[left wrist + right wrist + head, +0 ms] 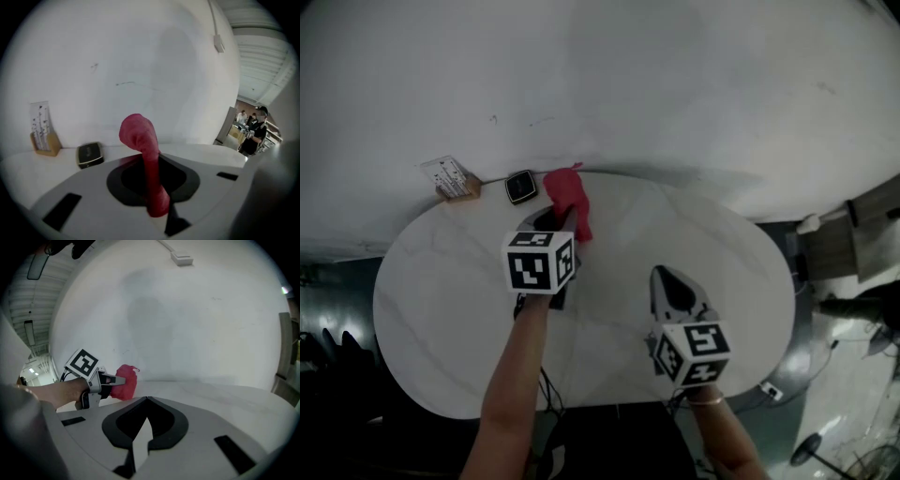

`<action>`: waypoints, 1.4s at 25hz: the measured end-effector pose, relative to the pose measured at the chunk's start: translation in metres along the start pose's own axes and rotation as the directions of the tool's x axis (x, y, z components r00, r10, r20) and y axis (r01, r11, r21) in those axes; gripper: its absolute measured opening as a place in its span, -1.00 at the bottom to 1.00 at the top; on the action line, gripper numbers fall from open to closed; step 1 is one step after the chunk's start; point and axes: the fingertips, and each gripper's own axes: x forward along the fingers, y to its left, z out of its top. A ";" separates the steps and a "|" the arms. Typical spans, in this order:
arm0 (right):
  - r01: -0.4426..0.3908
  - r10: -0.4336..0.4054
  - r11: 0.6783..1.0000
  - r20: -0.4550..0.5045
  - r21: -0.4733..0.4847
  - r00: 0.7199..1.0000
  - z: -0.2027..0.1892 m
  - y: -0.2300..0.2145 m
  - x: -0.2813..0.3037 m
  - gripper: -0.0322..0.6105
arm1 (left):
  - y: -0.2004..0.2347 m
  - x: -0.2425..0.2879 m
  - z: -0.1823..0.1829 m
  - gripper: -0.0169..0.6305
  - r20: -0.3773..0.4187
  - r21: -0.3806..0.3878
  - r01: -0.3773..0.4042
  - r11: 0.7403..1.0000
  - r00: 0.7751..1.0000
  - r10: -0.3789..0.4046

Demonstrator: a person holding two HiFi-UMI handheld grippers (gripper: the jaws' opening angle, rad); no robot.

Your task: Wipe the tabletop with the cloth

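Observation:
A red cloth [570, 201] hangs bunched from my left gripper [563, 218] over the far middle of the white oval tabletop [441, 309]. In the left gripper view the jaws are shut on the cloth [139, 135], which sticks up past the tips of the gripper [146, 158]. My right gripper [660, 273] hovers over the table's right half, nearer the front, shut with nothing in it. The right gripper view shows its tips [147, 398] touching, with the left gripper [106, 379] and the cloth [126, 382] ahead to the left.
A small black device [521, 187] [89, 154] and a wooden card holder [455, 179] [43, 137] stand at the table's far left edge against the white wall. Floor with cables lies to the right [825, 375]. People [253, 133] stand far off at the right.

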 end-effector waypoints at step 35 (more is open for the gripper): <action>-0.057 0.057 0.998 -0.022 0.014 0.998 0.022 -0.011 0.042 -0.89 | 0.045 0.067 -0.004 -0.79 -0.171 -0.067 -0.090 0.994 0.982 0.077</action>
